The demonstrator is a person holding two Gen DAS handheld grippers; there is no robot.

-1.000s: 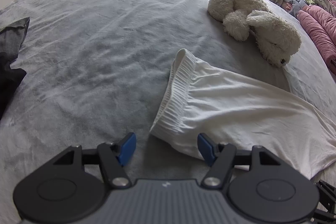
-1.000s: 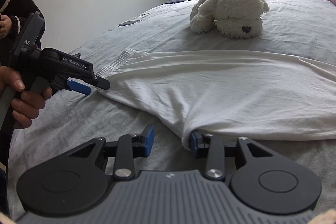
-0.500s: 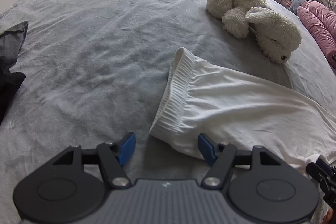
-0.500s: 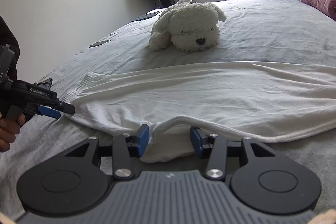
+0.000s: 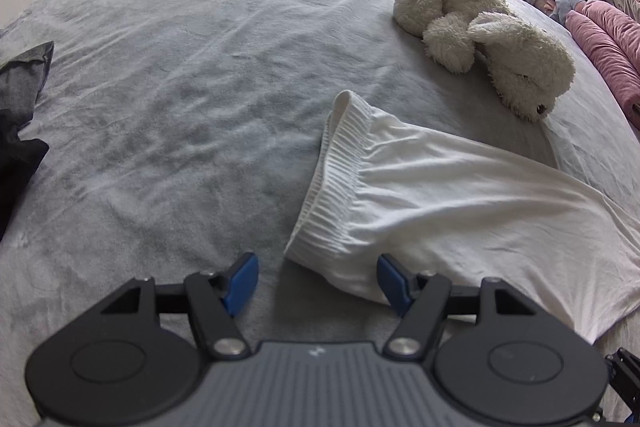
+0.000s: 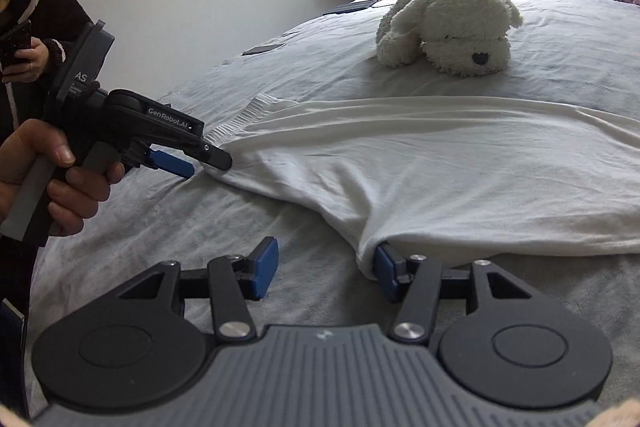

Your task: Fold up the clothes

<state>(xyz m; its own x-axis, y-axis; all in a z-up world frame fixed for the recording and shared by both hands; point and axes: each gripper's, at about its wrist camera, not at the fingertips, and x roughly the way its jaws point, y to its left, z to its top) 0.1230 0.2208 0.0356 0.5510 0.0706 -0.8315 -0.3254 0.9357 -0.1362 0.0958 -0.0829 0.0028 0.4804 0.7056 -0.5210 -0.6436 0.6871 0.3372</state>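
White trousers [image 5: 460,211] lie flat on the bed [image 5: 180,99], long axis running left to right; left gripper [image 5: 316,277] gapes around the waistband corner; right gripper [image 6: 326,269], just opening, straddles the near edge, unclamped.

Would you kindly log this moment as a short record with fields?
surface: grey bed
garment: white trousers, lying flat, waistband toward the left tool
left tool: open, waistband corner between its pads, not pinched
right tool: open, jaws have just been opening; cloth edge drapes over one pad
nearby: plush dog beyond the trousers, apart from them
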